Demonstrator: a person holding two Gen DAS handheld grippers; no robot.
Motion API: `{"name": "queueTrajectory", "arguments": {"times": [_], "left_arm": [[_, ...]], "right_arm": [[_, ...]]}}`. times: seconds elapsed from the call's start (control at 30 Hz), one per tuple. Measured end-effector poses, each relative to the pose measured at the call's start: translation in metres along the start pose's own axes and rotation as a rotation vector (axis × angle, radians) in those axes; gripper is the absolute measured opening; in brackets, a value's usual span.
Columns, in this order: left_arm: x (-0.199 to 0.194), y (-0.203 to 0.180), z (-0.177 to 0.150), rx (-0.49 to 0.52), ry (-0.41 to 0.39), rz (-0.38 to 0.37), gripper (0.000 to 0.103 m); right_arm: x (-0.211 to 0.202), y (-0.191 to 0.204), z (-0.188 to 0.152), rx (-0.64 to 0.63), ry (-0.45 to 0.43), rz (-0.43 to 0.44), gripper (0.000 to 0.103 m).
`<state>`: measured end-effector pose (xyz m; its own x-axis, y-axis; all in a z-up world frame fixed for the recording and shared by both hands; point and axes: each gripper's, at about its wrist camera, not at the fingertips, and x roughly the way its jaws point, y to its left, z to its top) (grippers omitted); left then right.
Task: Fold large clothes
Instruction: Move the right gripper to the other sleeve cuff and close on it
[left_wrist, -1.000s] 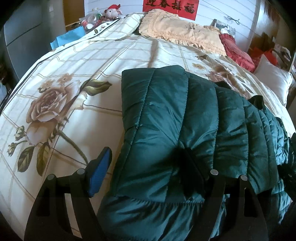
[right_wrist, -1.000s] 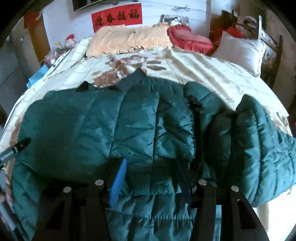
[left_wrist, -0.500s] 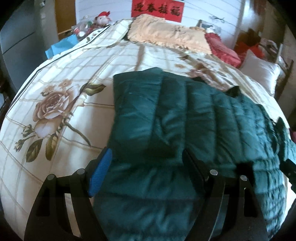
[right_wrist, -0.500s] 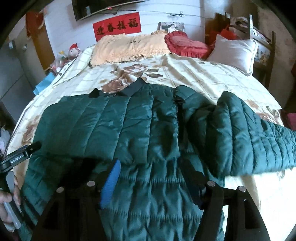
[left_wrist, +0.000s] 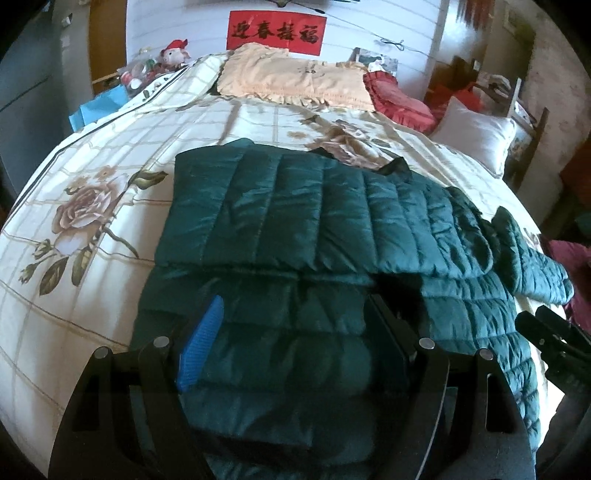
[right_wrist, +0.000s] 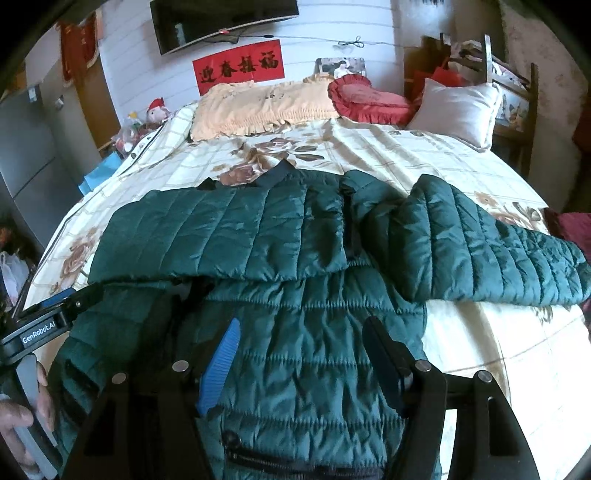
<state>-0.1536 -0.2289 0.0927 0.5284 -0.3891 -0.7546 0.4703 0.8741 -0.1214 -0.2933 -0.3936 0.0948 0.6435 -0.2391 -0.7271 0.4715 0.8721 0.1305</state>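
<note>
Nearest me, the left gripper (left_wrist: 291, 336) and right gripper (right_wrist: 299, 354) are hovering with jaws apart, gripping nothing, over the jacket (right_wrist: 295, 332). It is lying across the bed (left_wrist: 110, 277), one sleeve (right_wrist: 221, 236) folded over the chest, the other sleeve (right_wrist: 480, 247) waiting, outstretched; pillows (right_wrist: 258, 103) beyond.
</note>
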Motion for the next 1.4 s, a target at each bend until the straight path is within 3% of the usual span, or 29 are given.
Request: {"name": "queueTrajectory", "arguments": {"times": [0.67,1.03,1.4], "left_arm": [[-0.004,-0.034,-0.026,0.016,0.020,-0.047,0.079],[-0.001,-0.047,-0.029,0.016,0.029,-0.058,0.079],[-0.002,-0.054,-0.030,0.020,0.016,-0.077,0.079]], "right_arm": [[-0.013,-0.021,-0.016,0.047,-0.010,-0.031,0.071],[-0.013,-0.060,-0.013,0.089,-0.025,-0.080,0.073],[-0.017,-0.124,-0.007,0.156,-0.037,-0.174,0.073]]}}
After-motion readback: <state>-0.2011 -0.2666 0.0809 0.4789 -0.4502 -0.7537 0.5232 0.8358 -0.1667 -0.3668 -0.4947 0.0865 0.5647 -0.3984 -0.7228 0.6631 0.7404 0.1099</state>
